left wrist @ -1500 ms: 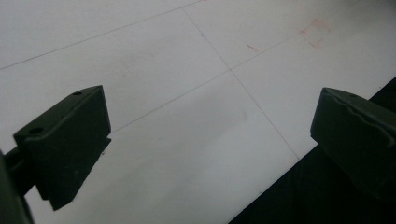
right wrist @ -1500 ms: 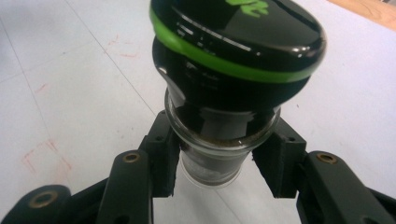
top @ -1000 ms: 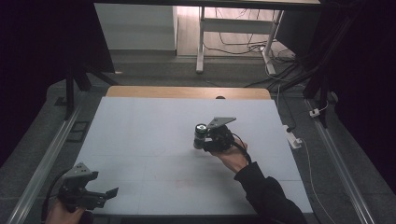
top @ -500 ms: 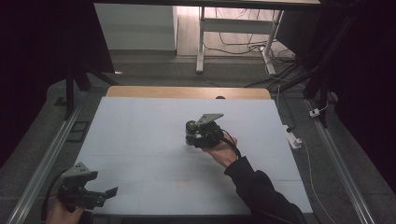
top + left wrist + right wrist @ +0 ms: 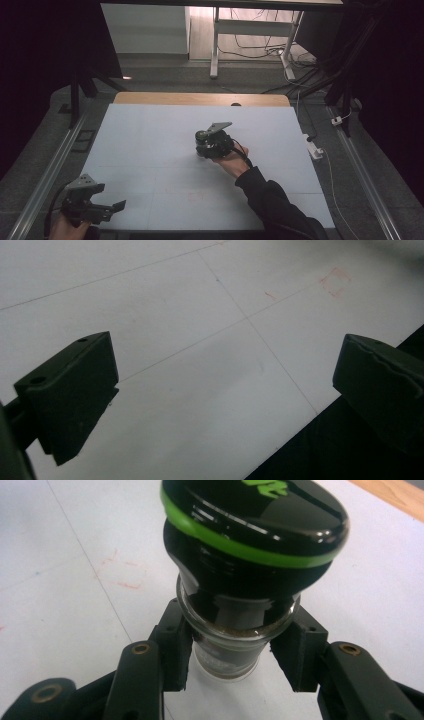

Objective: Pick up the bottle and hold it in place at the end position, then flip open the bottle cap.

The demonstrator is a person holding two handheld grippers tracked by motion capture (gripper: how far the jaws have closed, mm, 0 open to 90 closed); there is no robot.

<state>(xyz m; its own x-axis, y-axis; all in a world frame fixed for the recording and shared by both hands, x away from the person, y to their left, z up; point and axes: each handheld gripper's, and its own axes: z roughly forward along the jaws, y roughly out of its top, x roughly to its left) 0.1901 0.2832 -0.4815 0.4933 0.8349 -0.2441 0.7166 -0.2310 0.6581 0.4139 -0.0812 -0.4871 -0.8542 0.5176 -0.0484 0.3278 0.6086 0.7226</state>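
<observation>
Jar, one, glass w/ a black cap that has a green ring round it, sits between the right gripper's two jaws. Jaws are closed in on the glass neck just below the cap, one pad each side, touching it. Jar stands roughly upright; its base looks to be at or just above the table, can't tell which. In the high view the right gripper is near the middle of the white table, a bit toward the far side, w/ the person's right hand and dark sleeve coming in from the bottom right.

Left gripper is well apart from the jar, at the near left corner of the table, held in the left hand. In the left gripper view its jaws stand wide apart w/ nothing between them, only bare table w/ thin lines and faint red marks.

Count: 1 jar, 1 cap, 2 grippers, 2 hands.
</observation>
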